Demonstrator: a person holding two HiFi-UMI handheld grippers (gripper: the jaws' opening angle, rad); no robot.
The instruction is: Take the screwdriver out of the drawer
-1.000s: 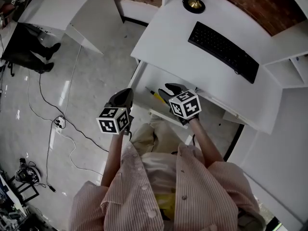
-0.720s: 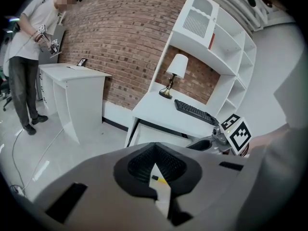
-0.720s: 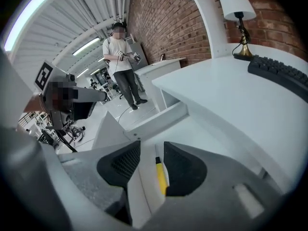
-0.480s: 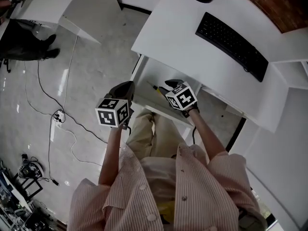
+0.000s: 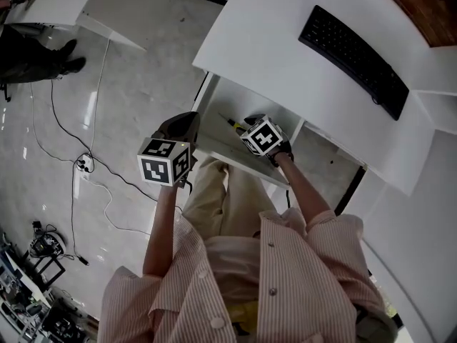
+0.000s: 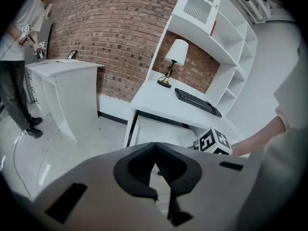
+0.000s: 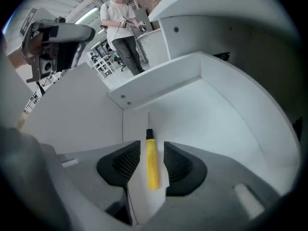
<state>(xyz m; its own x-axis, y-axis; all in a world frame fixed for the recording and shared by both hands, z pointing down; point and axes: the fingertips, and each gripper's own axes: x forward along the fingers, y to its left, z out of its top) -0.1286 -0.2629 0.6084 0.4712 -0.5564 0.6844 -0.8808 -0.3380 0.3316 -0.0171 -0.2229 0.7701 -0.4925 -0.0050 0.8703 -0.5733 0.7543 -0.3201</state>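
The yellow-handled screwdriver (image 7: 152,163) lies on the floor of the open white drawer (image 7: 211,109), its thin shaft pointing to the drawer's back corner. My right gripper (image 7: 151,148) is low in the drawer and open, with one jaw on each side of the handle and a small gap on both sides. In the head view the screwdriver (image 5: 231,124) shows just left of the right gripper (image 5: 250,124). My left gripper (image 5: 178,129) hangs outside the drawer (image 5: 214,106) by its left front corner. The left gripper (image 6: 155,150) is shut on nothing.
A black keyboard (image 5: 353,61) lies on the white desk (image 5: 264,41) above the drawer; a lamp (image 6: 173,61) stands at the desk's back. My legs are under the drawer front. Cables (image 5: 86,164) trail on the floor to the left. Another person (image 7: 122,28) stands farther off.
My right gripper has moved forward and down into the drawer, and its jaws now flank the screwdriver's handle. The left gripper has stayed by the drawer's left corner.
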